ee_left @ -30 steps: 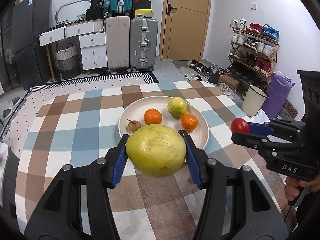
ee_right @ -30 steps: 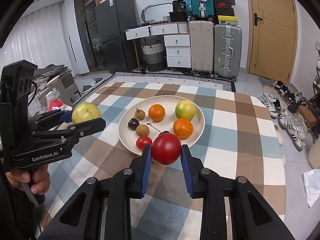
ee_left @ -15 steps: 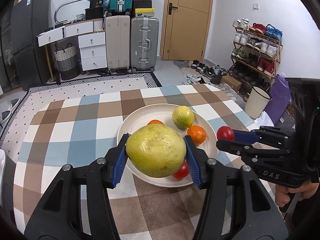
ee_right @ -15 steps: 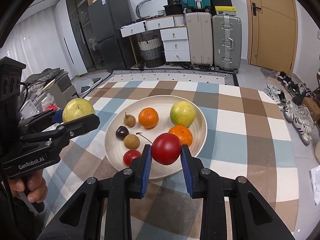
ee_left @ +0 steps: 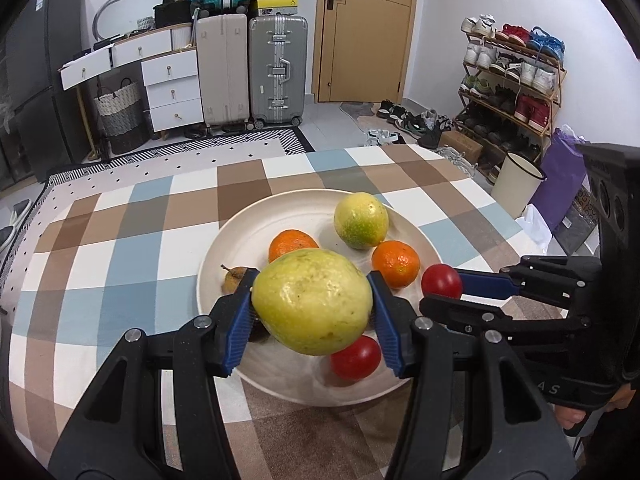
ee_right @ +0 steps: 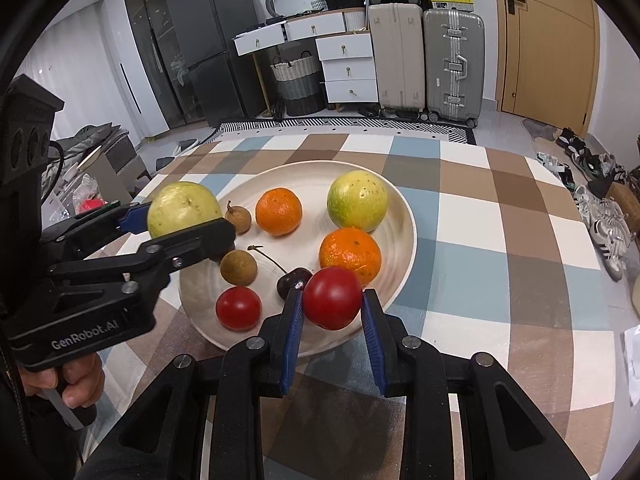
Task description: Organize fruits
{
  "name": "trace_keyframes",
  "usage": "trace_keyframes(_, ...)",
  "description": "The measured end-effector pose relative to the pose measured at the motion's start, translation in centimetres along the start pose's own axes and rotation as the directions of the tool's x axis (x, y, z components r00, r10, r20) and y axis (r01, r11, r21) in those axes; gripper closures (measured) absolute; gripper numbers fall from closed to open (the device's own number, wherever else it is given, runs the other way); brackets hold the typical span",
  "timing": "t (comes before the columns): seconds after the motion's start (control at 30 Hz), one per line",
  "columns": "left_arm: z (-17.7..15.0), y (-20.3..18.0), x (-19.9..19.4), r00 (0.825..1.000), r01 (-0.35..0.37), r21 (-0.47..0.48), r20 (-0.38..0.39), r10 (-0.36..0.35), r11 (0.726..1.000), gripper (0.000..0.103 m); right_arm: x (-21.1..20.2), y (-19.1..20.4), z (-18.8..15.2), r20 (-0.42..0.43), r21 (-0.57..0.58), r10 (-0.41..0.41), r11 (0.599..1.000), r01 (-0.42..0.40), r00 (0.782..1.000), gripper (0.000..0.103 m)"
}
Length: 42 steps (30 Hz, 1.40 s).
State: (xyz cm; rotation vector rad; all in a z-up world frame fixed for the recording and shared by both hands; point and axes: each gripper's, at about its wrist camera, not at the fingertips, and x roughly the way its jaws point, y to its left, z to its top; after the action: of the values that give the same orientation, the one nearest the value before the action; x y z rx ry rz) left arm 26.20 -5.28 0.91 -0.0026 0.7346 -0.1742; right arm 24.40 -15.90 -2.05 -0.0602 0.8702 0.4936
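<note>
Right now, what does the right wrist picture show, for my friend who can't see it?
A black hand-held gripper with blue pads holds a round red tomato above a cream plate of oranges, tomato, cherry and small brown fruits. At left, another hand-held gripper holds a yellow-green guava.

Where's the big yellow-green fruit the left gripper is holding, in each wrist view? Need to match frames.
Left wrist: big yellow-green fruit sits centre-low, clamped in the left gripper, over the plate.
Right wrist: the same fruit is at mid-left, at the plate's left rim, in the gripper entering from the left.
Shared landmark: the silver suitcase against the back wall.
</note>
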Motion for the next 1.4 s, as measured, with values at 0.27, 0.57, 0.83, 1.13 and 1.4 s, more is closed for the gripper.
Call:
trace_keyframes(0.27,-0.2,-0.6,0.7,1.0,-0.001,0.006,-0.012,0.001,1.0,0.05,-0.6,0.1,-0.1,0.011,-0.008,0.004,1.0,-0.003,1.0,0.056)
trace_keyframes(0.57,-0.2,0.0,-1.9,0.999,-0.026,-0.008,0.033,0.026,1.0,0.02,-2.8,0.8,-0.6,0.051,-0.027,-0.016,0.999,0.018,0.999,0.02)
trace_keyframes(0.83,-0.6,1.3,-5.3,0.994,-0.048,-0.037,0.1,0.052,0.998,0.001,-4.5,1.2,-1.2,0.099,-0.012,-0.013,1.0,0.014,0.995,0.006)
trace_keyframes(1.13,-2.1,2.5,-9.5,0.984,-0.043,-0.063,0.17,0.053,0.997,0.001,-6.6,1.5,-2.0,0.181,0.014,0.005,1.0,-0.007,0.983,0.001)
trace_keyframes(1.4,-4.9,3.3,-13.0,0.977,-0.032,-0.089,0.206,0.05,0.996,0.001,-8.9,1.6,-3.6,0.274,0.018,0.037,0.999,-0.044,0.961,0.001)
